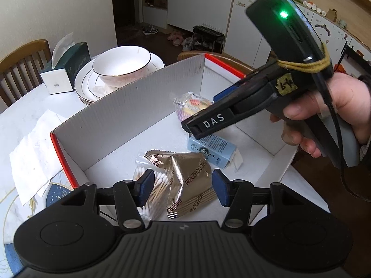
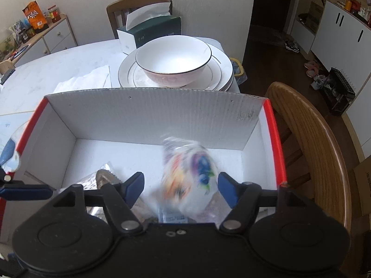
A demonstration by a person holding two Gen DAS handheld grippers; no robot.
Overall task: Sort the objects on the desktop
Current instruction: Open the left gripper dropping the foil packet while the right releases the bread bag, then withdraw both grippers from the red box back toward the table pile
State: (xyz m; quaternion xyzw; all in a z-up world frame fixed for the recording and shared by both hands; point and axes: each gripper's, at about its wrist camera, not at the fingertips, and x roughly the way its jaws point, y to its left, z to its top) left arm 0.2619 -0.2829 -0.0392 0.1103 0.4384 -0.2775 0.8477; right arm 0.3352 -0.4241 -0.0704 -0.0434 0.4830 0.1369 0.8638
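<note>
A white cardboard box with red edges [image 1: 129,106] [image 2: 148,115] stands on the table. In it lie a gold foil packet [image 1: 190,183], a bag of cotton swabs [image 1: 155,185], a light blue carton [image 1: 213,148] and a colourful plastic packet [image 1: 192,106]. My left gripper [image 1: 183,186] is open and empty above the near end of the box. My right gripper [image 2: 180,188] is open over the box. The colourful packet [image 2: 187,173] is blurred and loose between its fingers, inside the box. The right gripper also shows in the left wrist view [image 1: 208,122].
A white bowl [image 1: 123,66] [image 2: 174,60] sits on stacked plates [image 1: 85,88] behind the box. A green tissue box [image 1: 67,67] [image 2: 150,32] stands beyond. Paper tissue [image 1: 34,153] lies left of the box. A wooden chair [image 2: 313,143] is at the right.
</note>
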